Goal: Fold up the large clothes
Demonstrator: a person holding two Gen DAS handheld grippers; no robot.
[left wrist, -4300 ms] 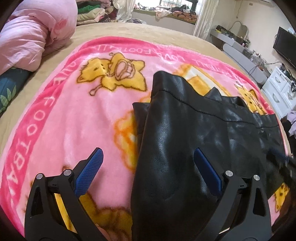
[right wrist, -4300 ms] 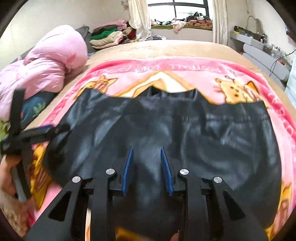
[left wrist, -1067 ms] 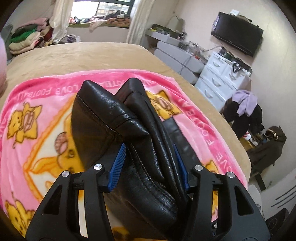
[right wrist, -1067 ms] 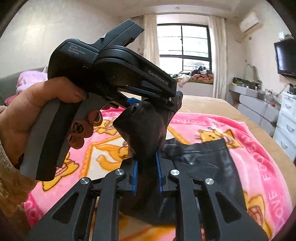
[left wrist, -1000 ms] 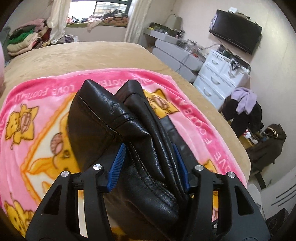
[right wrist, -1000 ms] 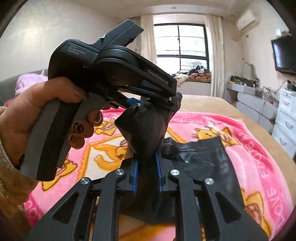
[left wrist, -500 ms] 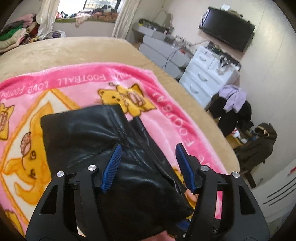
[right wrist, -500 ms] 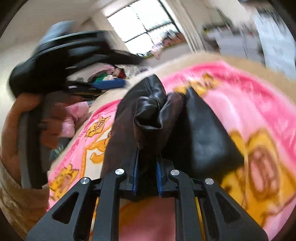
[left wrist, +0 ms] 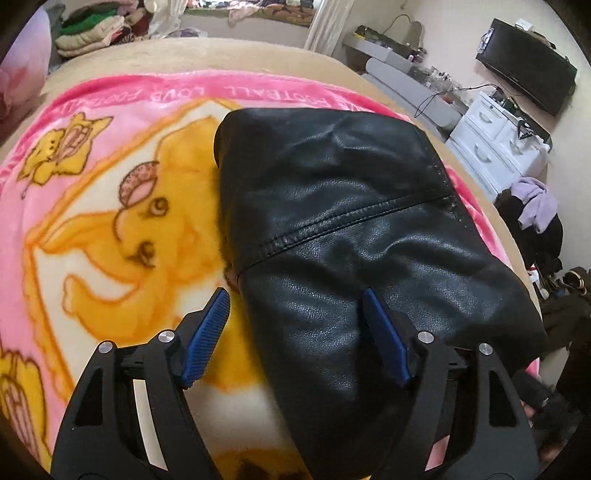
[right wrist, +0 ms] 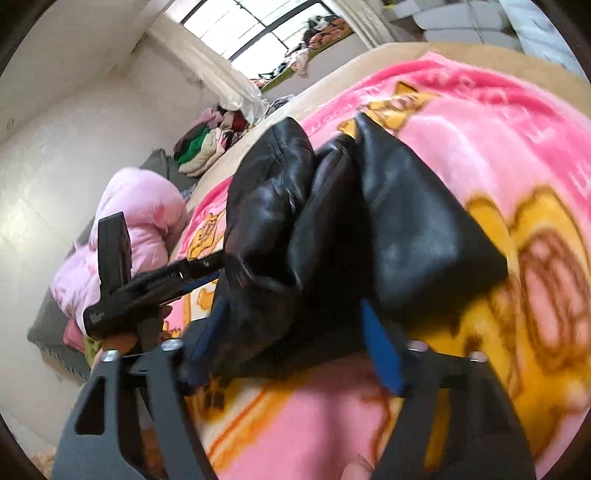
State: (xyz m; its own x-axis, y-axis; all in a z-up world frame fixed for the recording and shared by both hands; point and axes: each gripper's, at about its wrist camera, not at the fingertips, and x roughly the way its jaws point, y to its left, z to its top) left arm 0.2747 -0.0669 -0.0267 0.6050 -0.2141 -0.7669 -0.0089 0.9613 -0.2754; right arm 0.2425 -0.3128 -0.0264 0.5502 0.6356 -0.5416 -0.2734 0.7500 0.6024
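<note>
A black leather garment (left wrist: 351,229) lies folded in a thick bundle on the pink cartoon blanket (left wrist: 110,221). My left gripper (left wrist: 295,332) hovers over its near edge with the jaws opening; one blue pad is above the leather, the other above the blanket, neither pressing. In the right wrist view the garment (right wrist: 332,229) is a rumpled heap on the blanket (right wrist: 517,147). My right gripper (right wrist: 293,343) straddles the heap's near end with its jaws opening and the pads off the leather. The left gripper (right wrist: 207,271), in a hand, reaches the heap from the left.
The blanket covers a beige bed (left wrist: 258,55). A pink duvet (right wrist: 140,214) lies at the bed's left side. Folded clothes (left wrist: 92,33) are stacked beyond the bed. A white dresser (left wrist: 495,147), a TV (left wrist: 528,77) and heaped clothes (left wrist: 535,206) stand off to the right.
The garment has come down from mid-air onto the blanket and spread flatter. My right gripper has let go of the fold it pinched, and my left jaws have spread wider.
</note>
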